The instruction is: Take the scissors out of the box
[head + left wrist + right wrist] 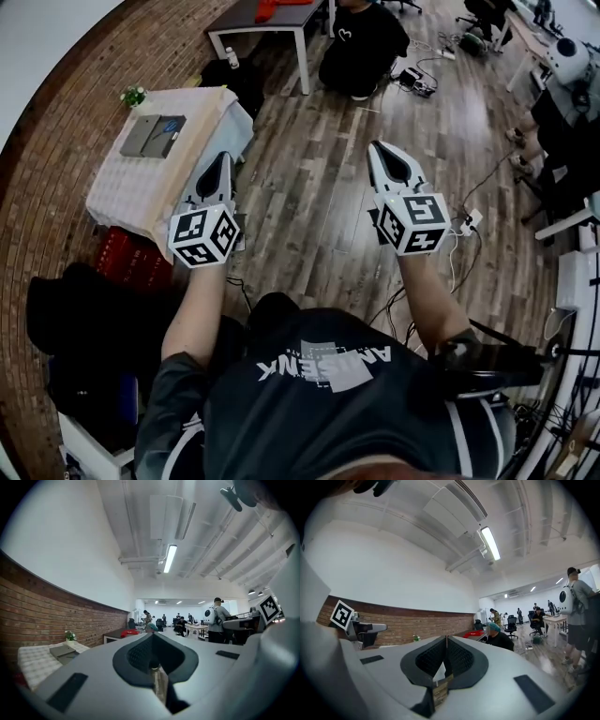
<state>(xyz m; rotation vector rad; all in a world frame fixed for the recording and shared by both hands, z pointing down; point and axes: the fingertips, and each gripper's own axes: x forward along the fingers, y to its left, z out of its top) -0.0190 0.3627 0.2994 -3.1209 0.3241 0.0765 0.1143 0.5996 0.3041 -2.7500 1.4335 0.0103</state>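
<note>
Left claw (pixel 223 159): jaws together, nothing between them. Held level above the floor (pixel 309 206), just off the near corner of the worktop (pixel 131 192). Marker cube at its rear, toward the person's forearm.

Right claw (pixel 377 147): jaws together, empty. Held level over bare floor, well apart from the worktop and roughly abreast of the left claw.

Box (pixel 153 135): flat, grey, with a small blue mark. Lies on the worktop's far half, ahead and to the left of the left claw, touched by neither claw. Also shows low at the left of the left gripper view (pixel 63 651).

Scissors: cannot be made out; box too small in every view to show its contents.

Worktop: small, under a pale checked cloth, against the brick wall (pixel 47 616).

Plant (pixel 134 95): small pot at the worktop's far corner, just beyond the box.

Red crate (pixel 127 258): on the floor at the worktop's near end.

Second table (pixel 272 23): white legs, dark top, farther along the wall, with something red on it.

Person in black (pixel 361 42): low on the floor beside that table.

Cables (pixel 459 244): loose on the floor, right of the right claw.
</note>
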